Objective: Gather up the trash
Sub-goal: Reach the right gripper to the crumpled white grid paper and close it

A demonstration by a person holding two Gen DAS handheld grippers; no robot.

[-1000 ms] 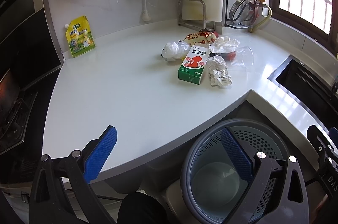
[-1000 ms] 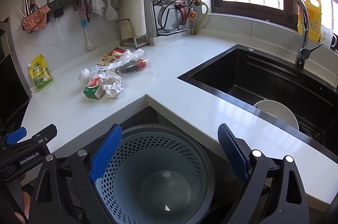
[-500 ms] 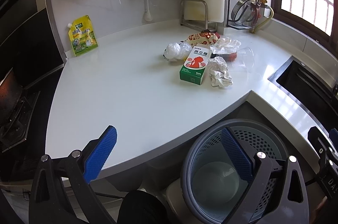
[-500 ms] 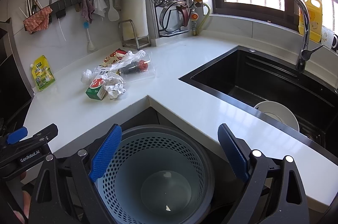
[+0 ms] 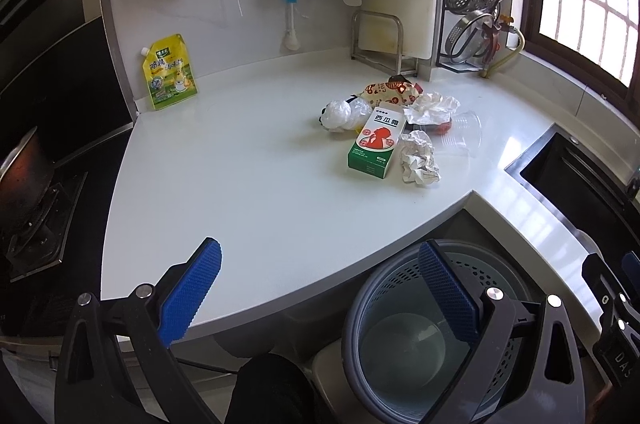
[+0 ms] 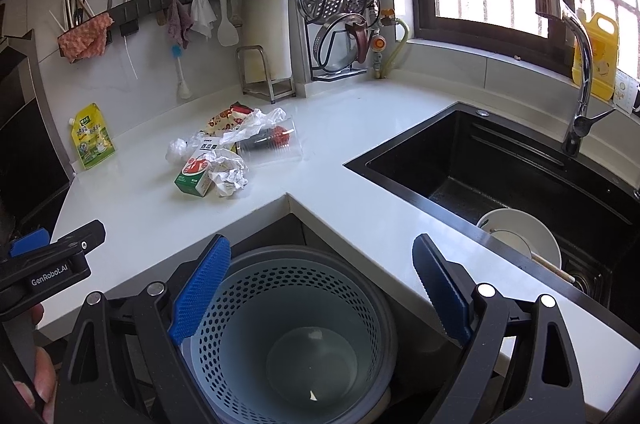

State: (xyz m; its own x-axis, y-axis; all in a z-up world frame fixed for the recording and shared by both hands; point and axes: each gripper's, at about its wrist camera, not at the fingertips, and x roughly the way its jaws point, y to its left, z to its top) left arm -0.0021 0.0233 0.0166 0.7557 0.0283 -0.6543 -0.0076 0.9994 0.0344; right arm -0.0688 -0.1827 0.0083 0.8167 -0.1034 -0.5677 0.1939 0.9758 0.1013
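Note:
A heap of trash lies on the white counter point(image 5: 248, 184): a green and white box point(image 5: 374, 144) point(image 6: 195, 174), a crumpled paper ball point(image 5: 418, 163) point(image 6: 229, 173), a clear plastic cup point(image 5: 464, 132) point(image 6: 272, 143), a white plastic bag point(image 5: 342, 114) and a patterned wrapper point(image 5: 390, 91). Below the counter corner stands a grey perforated bin point(image 5: 404, 340) point(image 6: 296, 340), almost empty. My left gripper point(image 5: 320, 288) is open over the counter's near edge, well short of the heap. My right gripper point(image 6: 322, 284) is open above the bin.
A yellow pouch point(image 5: 170, 72) leans on the back wall. A black sink point(image 6: 500, 176) with a white bowl point(image 6: 520, 240) and a tap point(image 6: 576, 64) lies right. A rack of lids point(image 6: 344, 4) and a stove point(image 5: 28, 192) flank the counter.
Both grippers have barely shifted; the views have crept slightly so the heap sits a little lower and nearer. Nothing was taken or let go.

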